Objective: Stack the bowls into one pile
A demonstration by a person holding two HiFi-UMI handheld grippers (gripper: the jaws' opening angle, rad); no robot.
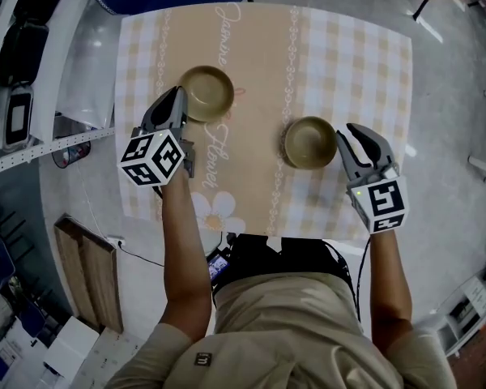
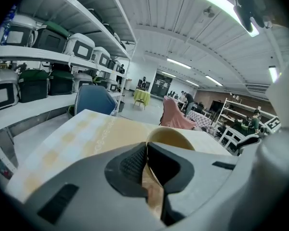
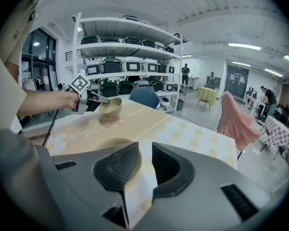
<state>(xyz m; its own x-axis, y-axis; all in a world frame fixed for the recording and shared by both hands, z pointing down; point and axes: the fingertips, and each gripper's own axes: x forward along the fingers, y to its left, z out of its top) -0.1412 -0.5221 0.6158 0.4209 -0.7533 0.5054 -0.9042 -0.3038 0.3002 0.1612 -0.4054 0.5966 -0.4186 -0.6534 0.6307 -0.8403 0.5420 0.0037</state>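
Your right claw point(image 3: 145, 155) is narrow, nothing btwn its jaws. Loose bowl point(image 1: 309, 142) sits on the checked worktop point(image 1: 348, 55) just beside that claw's left jaw; can't tell if touching. Your left claw point(image 2: 147, 150) is clamped on the near rim of the gripped bowl point(image 1: 206, 92), w/ the rest of it ahead of the jaws. Bowls are well apart.

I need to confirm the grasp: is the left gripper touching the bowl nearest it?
Touching. In its own view, the left gripper has its fingers pinched on the rim of the bowl, with no visible gap.
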